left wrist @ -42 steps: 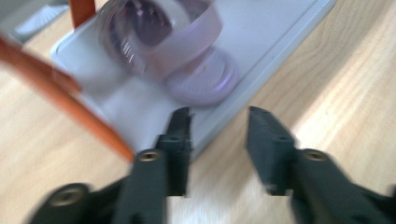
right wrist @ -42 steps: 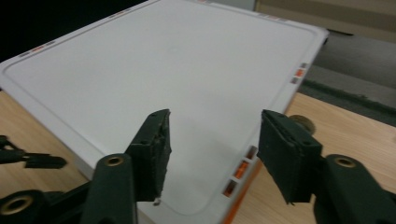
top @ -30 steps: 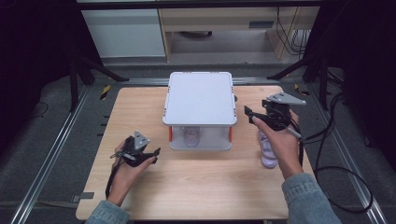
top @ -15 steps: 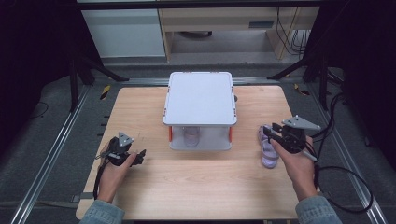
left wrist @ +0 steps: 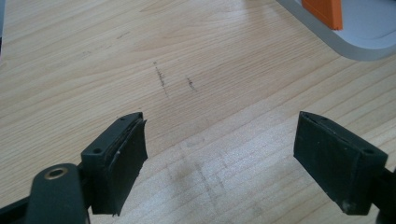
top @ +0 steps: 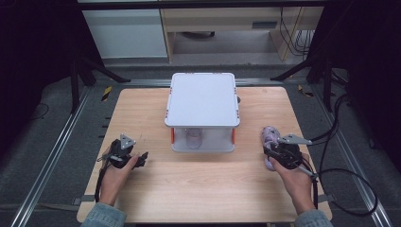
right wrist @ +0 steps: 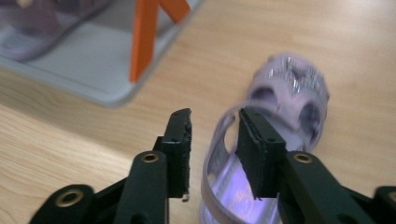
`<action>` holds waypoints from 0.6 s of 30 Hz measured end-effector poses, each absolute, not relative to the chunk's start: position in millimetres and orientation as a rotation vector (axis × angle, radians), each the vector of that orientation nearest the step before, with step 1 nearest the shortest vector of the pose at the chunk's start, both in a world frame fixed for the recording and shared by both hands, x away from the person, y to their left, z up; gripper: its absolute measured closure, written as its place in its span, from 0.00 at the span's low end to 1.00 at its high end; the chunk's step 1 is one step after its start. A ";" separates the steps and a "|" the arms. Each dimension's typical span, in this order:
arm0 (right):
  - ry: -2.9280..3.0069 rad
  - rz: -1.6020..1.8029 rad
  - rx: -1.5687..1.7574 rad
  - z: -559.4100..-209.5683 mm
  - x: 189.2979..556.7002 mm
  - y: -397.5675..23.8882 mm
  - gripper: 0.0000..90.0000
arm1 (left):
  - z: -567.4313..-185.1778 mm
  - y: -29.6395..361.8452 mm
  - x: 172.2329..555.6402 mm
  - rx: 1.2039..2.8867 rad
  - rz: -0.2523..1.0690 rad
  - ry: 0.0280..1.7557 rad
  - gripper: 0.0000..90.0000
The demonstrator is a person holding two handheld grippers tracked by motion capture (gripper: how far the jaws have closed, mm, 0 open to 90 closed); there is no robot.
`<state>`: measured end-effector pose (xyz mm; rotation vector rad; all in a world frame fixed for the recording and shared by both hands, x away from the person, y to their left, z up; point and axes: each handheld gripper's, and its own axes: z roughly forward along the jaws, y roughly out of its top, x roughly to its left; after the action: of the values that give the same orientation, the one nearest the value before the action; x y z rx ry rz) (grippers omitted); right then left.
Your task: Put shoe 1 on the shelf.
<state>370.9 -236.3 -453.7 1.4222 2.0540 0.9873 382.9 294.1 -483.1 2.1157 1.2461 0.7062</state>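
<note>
sandal (top: 270,138) lies lengthwise, toe pointing away

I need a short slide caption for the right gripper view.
Right tool straddling the side strap of a lilac sandal on the wooden table.

One pale wooden table (top: 156,118). One grey lidded plastic box with orange posts (top: 202,97). Two lilac see-through sandals: one loose (top: 270,137), one inside the box (top: 194,138). Two black hand-held grippers: left (top: 140,158), right (top: 268,150).

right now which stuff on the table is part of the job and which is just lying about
In the job:
- purple sandal
- right gripper, jaws astride the sandal's side wall
- lidded storage box, another purple thing inside

Lying about:
- left gripper, open over bare table
</note>
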 end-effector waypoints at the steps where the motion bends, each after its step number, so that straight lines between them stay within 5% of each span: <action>1: 2.067 0.957 1.465 -460.3 373.9 -234.4 0.63 | -483.7 293.7 383.2 2.122 0.703 1.245 0.18; 7: 2.069 0.925 1.508 -470.2 387.6 -229.5 0.63 | -483.4 293.2 383.0 2.128 0.705 1.243 0.20; 18: 2.056 0.907 1.501 -473.9 402.4 -227.0 0.89 | -482.7 293.8 382.6 2.121 0.704 1.242 0.20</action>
<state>402.4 -227.0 -473.9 1.5009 2.0556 0.9066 382.6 293.8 -482.7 2.1206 1.2416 0.7040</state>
